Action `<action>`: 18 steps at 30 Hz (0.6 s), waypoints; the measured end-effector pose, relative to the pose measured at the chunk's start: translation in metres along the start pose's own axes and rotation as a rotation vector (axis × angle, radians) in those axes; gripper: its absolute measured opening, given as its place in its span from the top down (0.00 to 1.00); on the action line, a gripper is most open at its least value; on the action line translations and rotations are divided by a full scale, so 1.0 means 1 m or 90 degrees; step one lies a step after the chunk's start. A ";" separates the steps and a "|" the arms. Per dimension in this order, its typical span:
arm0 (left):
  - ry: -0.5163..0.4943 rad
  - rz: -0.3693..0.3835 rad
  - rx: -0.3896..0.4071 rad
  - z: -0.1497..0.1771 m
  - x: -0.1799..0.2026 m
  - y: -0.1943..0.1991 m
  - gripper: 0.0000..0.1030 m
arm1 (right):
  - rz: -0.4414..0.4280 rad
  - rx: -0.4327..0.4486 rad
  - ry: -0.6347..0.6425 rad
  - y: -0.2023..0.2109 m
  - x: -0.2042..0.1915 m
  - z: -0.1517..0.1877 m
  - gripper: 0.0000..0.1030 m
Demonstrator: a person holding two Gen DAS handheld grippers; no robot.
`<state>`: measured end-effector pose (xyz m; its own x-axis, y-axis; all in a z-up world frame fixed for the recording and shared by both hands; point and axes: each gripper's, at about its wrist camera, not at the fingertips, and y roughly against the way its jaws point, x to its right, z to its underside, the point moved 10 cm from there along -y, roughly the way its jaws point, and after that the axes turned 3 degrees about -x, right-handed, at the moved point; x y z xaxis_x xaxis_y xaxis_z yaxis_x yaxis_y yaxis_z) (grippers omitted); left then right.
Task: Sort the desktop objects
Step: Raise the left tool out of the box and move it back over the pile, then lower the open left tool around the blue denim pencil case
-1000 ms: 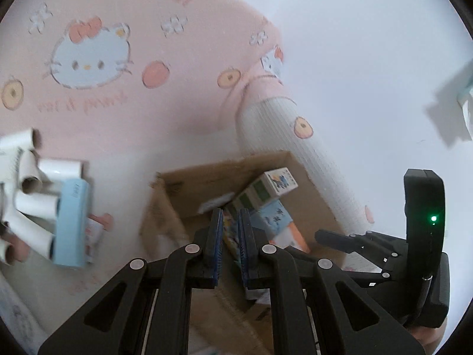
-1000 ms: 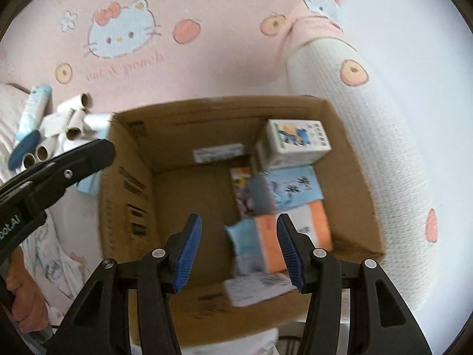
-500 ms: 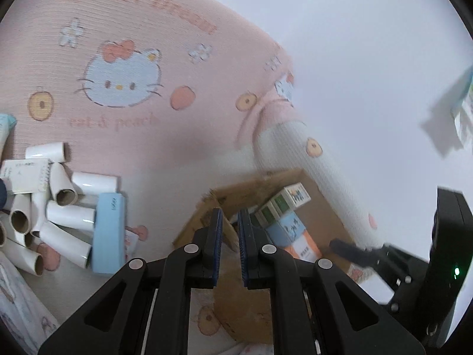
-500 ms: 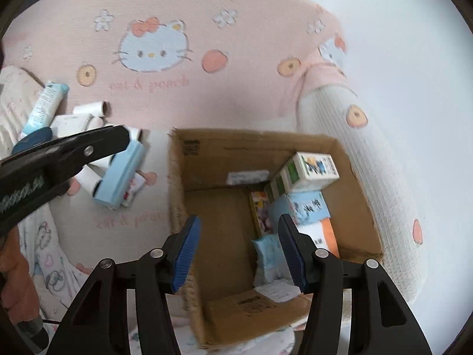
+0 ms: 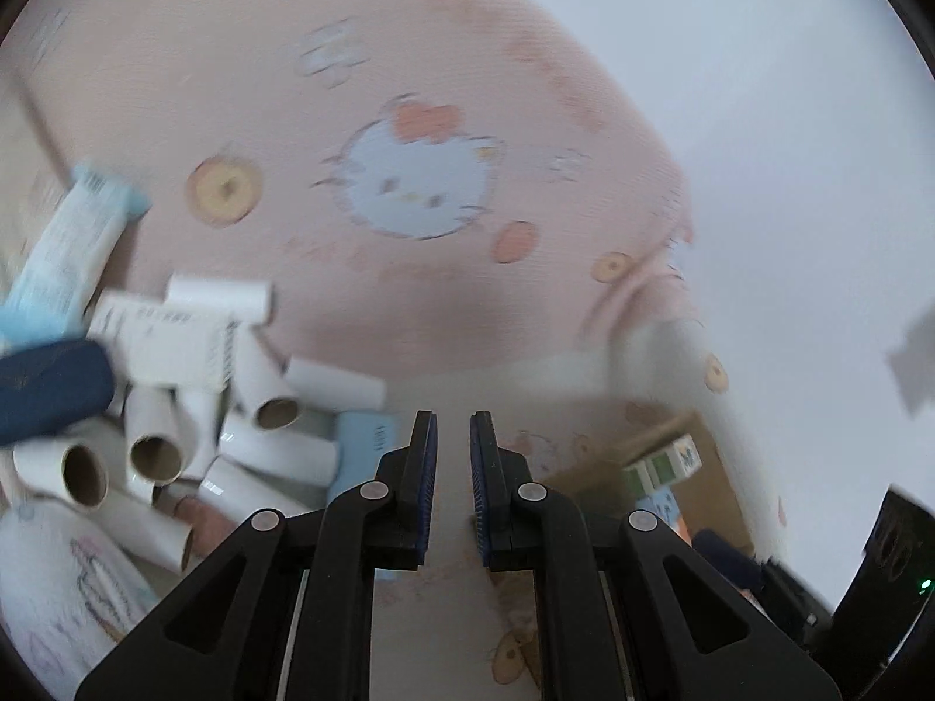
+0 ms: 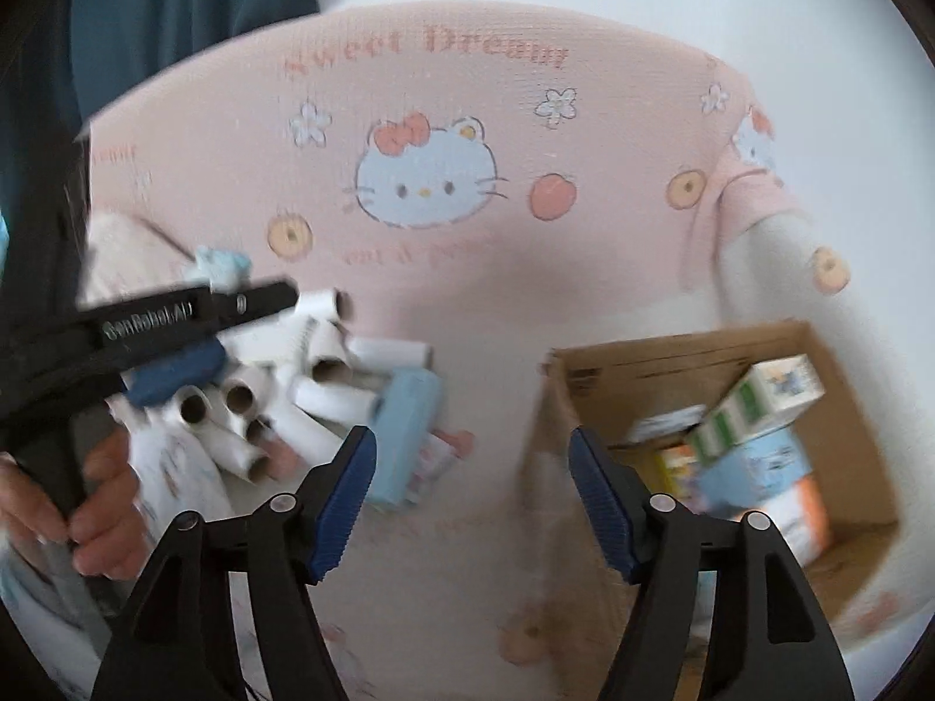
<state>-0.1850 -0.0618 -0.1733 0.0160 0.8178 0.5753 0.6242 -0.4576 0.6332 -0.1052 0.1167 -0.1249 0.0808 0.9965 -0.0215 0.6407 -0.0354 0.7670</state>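
A pile of white cardboard tubes [image 5: 245, 444] [image 6: 292, 403] lies on the pink cat-print mat, with a light blue box [image 6: 406, 432] [image 5: 359, 450] at its right edge and a dark blue case [image 5: 49, 391] at its left. A brown cardboard box [image 6: 730, 444] [image 5: 672, 467] at the right holds several small cartons. My left gripper [image 5: 450, 479] is nearly shut and empty, just right of the pile. My right gripper [image 6: 473, 496] is open and empty, above the mat between the light blue box and the cardboard box.
A blue-and-white tube [image 5: 70, 257] lies at the pile's far left. The mat's rolled edge [image 6: 777, 257] rises behind the cardboard box. My left gripper's body [image 6: 146, 327] and the hand holding it cross the left of the right wrist view.
Both grippers have swung left and back from over the cardboard box toward the pile of tubes. Neither jaw opening has changed.
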 end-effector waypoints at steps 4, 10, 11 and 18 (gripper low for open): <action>0.040 -0.017 -0.019 0.002 -0.031 -0.003 0.89 | -0.023 0.033 -0.046 -0.018 -0.009 0.008 0.29; 0.056 -0.089 0.023 -0.017 -0.079 0.026 0.85 | -0.036 0.045 -0.010 -0.042 -0.046 0.016 0.26; 0.061 -0.101 0.029 -0.020 -0.089 0.032 0.84 | -0.053 0.044 -0.002 -0.045 -0.055 0.015 0.26; 0.134 -0.146 0.044 -0.029 -0.160 0.075 0.68 | -0.184 -0.005 0.022 -0.079 -0.126 0.005 0.25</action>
<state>-0.1634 -0.2372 -0.2032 -0.2892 0.8033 0.5206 0.6440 -0.2391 0.7267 -0.1623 -0.0064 -0.1856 -0.1309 0.9672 -0.2179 0.6275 0.2510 0.7371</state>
